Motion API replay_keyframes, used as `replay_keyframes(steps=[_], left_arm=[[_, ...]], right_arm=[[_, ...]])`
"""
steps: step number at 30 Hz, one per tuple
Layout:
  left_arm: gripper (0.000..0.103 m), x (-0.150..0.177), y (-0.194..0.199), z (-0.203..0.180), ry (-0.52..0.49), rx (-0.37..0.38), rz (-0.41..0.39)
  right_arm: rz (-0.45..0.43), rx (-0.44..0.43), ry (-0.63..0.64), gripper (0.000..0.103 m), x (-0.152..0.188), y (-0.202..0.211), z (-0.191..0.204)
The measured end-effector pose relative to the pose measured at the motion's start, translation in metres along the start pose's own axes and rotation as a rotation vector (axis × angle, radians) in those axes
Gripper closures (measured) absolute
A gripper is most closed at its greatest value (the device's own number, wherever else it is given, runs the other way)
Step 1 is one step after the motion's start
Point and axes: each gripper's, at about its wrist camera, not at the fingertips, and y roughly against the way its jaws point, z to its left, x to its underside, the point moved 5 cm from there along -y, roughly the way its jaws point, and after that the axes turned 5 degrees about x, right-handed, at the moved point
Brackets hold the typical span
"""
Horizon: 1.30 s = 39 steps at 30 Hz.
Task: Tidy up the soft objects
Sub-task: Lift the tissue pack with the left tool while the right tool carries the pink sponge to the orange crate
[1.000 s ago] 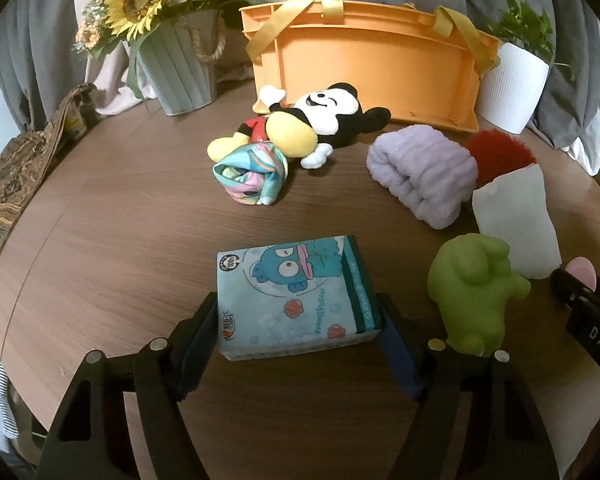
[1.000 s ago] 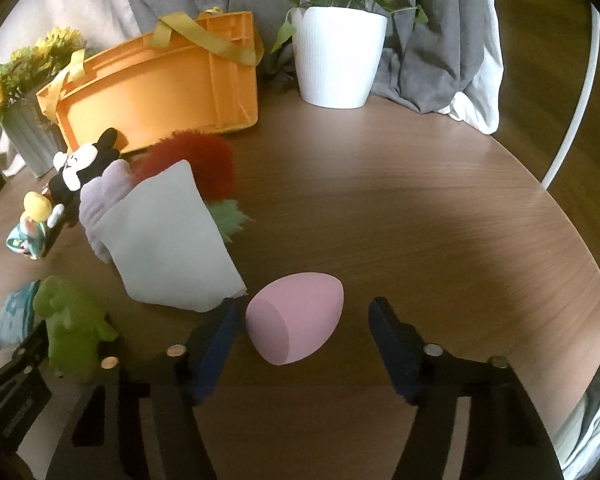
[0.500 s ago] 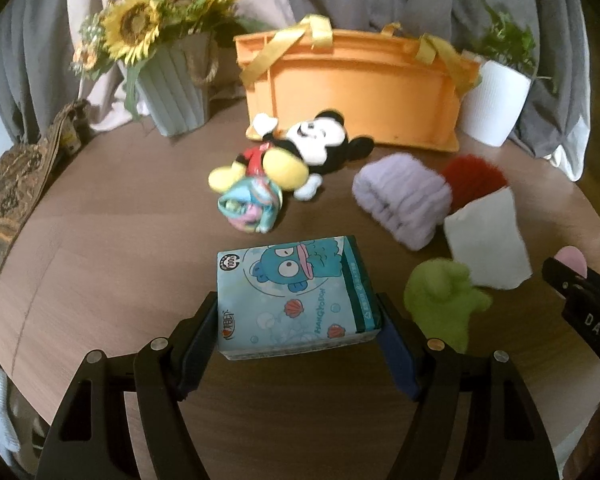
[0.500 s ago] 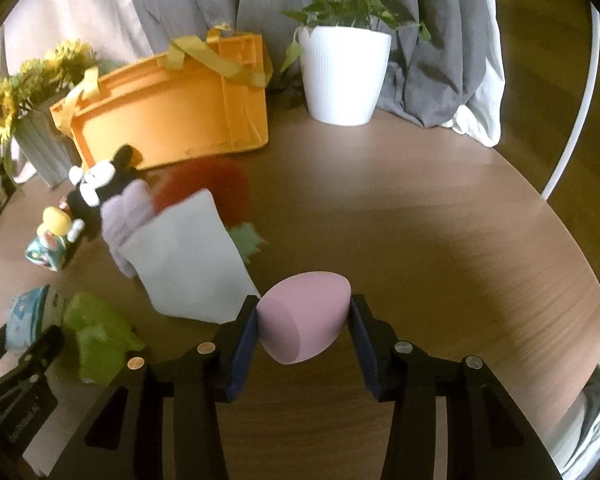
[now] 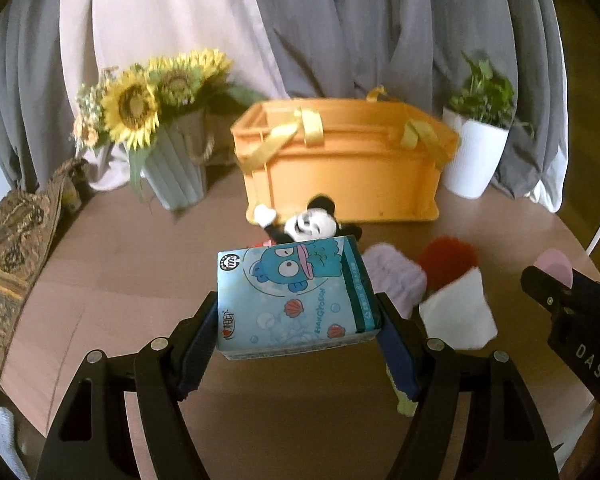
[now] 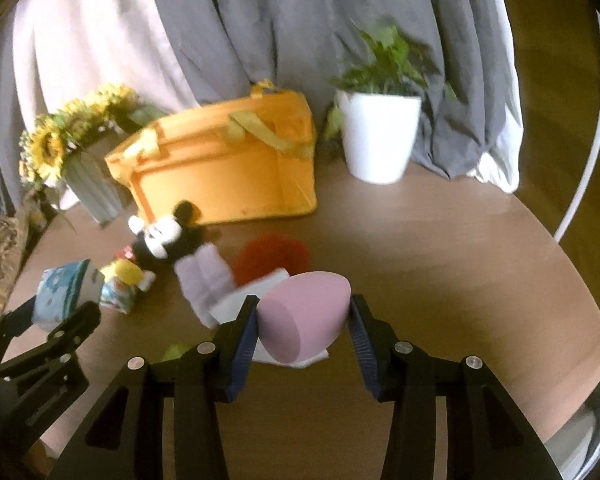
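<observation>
Carrying two soft items above a round wooden table (image 5: 112, 272) toward an orange basket (image 5: 352, 172).

Left gripper (image 5: 298, 320) is clamped on the short sides of a blue tissue pack (image 5: 292, 300); right gripper (image 6: 302, 320) pinches a pink sponge egg (image 6: 304, 316) across its middle. Both look light and squashy, likely needing only gentle pressure.

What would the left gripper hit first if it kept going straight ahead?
Likely the Mickey plush, just past the tissue pack held by the left gripper; if it is high enough to clear that, the orange bin. Depth is unclear.
</observation>
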Motion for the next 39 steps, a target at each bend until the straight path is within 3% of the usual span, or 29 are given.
replay_keyframes(steps=[23, 39], left_arm=[[0.030, -0.100, 0.014, 0.034, 0.004, 0.041, -0.191], [0.030, -0.160, -0.020, 0.029, -0.029, 0.076, -0.235]], right_arm=[[-0.217, -0.092, 0.006, 0.057, -0.091, 0.021, 0.053], [-0.291, -0.094, -0.028, 0.057, -0.152, -0.004, 0.058]])
